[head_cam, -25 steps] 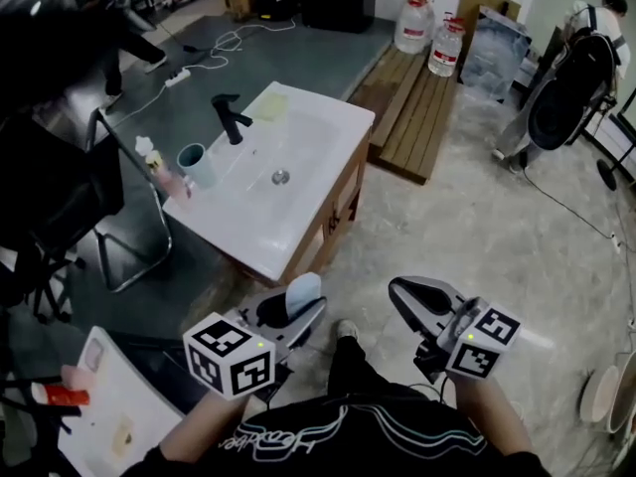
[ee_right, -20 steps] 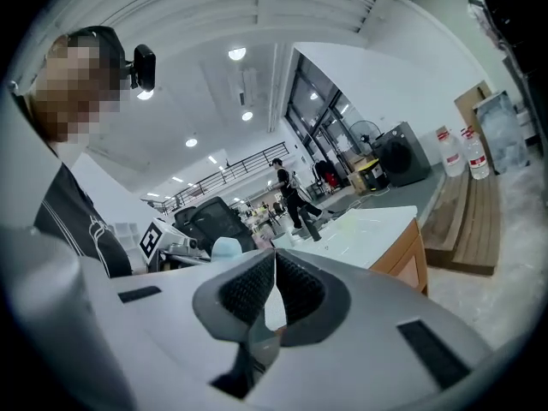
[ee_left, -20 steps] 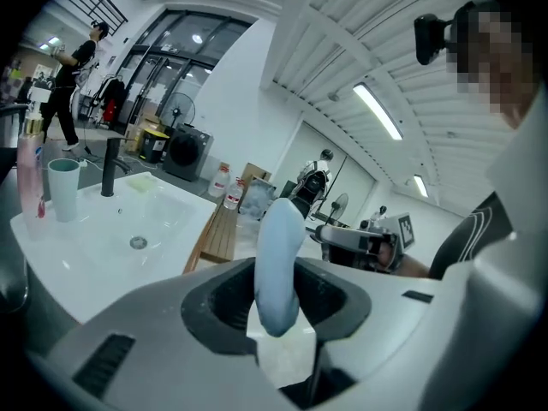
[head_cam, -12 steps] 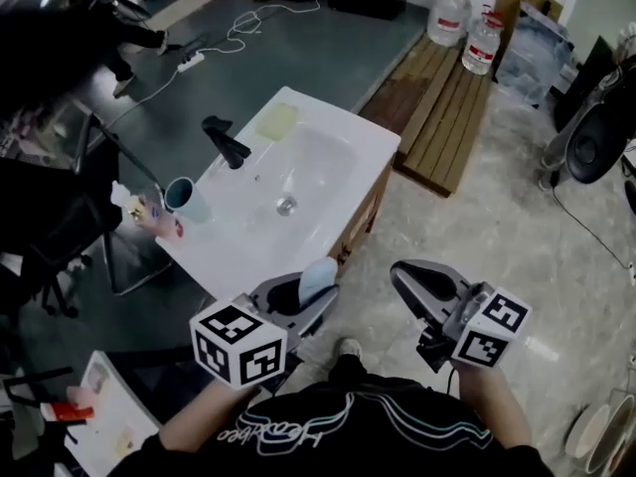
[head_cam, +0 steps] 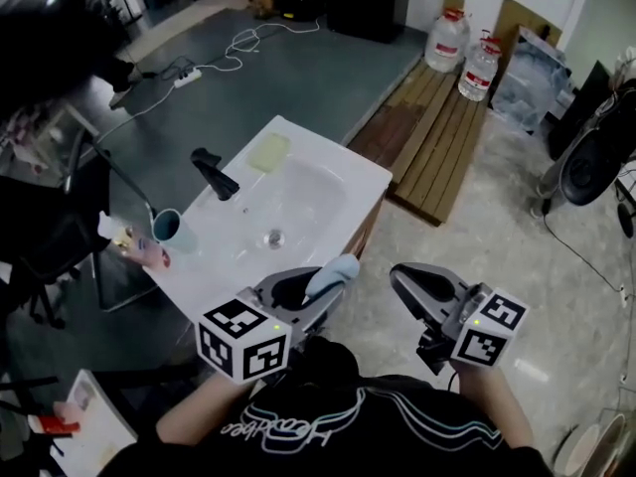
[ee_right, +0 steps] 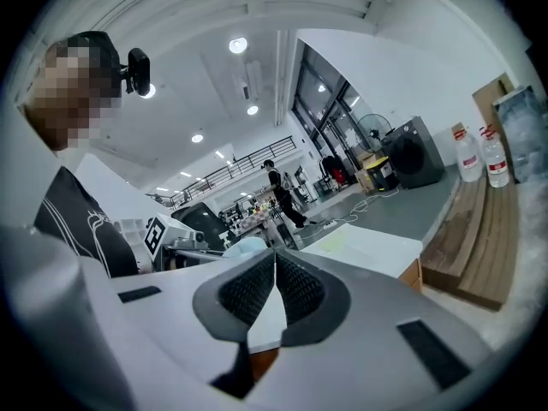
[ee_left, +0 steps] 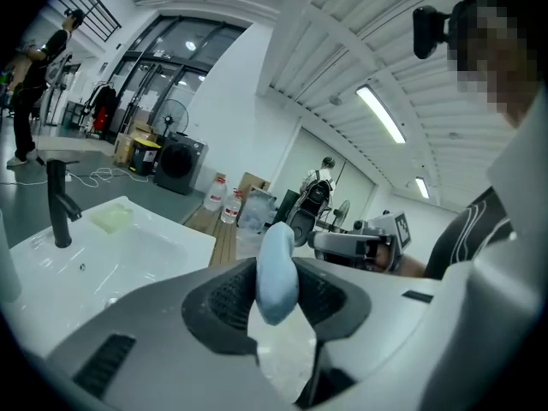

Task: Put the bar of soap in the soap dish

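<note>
While the left gripper (head_cam: 323, 288) pinches the pale-blue bar of soap (ee_left: 276, 272), the right gripper (ee_right: 274, 262) is pressed together, empty | soap at washbasin's (head_cam: 370, 174) near edge | yellowish soap dish (head_cam: 268, 152) on far corner, well apart

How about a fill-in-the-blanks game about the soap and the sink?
1. The left claw pinches a pale ____ bar of soap.
2. The right claw is shut and holds ____.
3. The tap on the white sink is ____ in colour.

Missing words: blue; nothing; black.
</note>
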`<state>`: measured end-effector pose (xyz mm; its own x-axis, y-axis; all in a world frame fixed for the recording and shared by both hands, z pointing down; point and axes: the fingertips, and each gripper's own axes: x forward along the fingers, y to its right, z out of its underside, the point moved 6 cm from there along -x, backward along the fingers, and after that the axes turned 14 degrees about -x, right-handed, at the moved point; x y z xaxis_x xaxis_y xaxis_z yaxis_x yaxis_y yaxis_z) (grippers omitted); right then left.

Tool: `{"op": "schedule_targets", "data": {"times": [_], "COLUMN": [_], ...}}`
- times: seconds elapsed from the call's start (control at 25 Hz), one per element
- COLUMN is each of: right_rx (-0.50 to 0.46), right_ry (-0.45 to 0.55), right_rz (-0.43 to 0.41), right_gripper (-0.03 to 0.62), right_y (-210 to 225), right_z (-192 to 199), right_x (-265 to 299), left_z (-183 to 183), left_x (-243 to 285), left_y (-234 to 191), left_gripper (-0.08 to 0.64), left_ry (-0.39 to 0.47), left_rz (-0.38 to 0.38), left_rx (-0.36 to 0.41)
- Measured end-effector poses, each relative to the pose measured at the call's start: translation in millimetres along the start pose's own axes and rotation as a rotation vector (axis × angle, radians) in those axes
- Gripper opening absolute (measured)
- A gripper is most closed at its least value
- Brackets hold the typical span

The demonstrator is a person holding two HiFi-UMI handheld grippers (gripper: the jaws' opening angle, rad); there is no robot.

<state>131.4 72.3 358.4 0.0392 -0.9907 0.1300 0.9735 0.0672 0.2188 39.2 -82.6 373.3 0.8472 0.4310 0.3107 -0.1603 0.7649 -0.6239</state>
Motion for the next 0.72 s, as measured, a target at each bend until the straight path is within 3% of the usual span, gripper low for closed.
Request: {"op": "schedule_targets", "data": {"times": [0.4, 0.72], "right_rx": [0.016, 0.059], "right_ry": [0.005, -0.043], "right_rz": [0.019, -0.052], "right_gripper": [0.029, 0.029], "right_y": [76.2, 158.0], "right_z": [-20.2, -31.4], "right_x": [1.4, 42.2], "left_z": [-42.8, -88.2], "left_x": [64.5, 116.1], "left_y": [-15.3, -54.3], "left_gripper": [0.14, 0.14], "left_ry": [0.007, 0.052], "left_rz": [0.003, -0.05], "left_rx": [-0.031, -0.105]}}
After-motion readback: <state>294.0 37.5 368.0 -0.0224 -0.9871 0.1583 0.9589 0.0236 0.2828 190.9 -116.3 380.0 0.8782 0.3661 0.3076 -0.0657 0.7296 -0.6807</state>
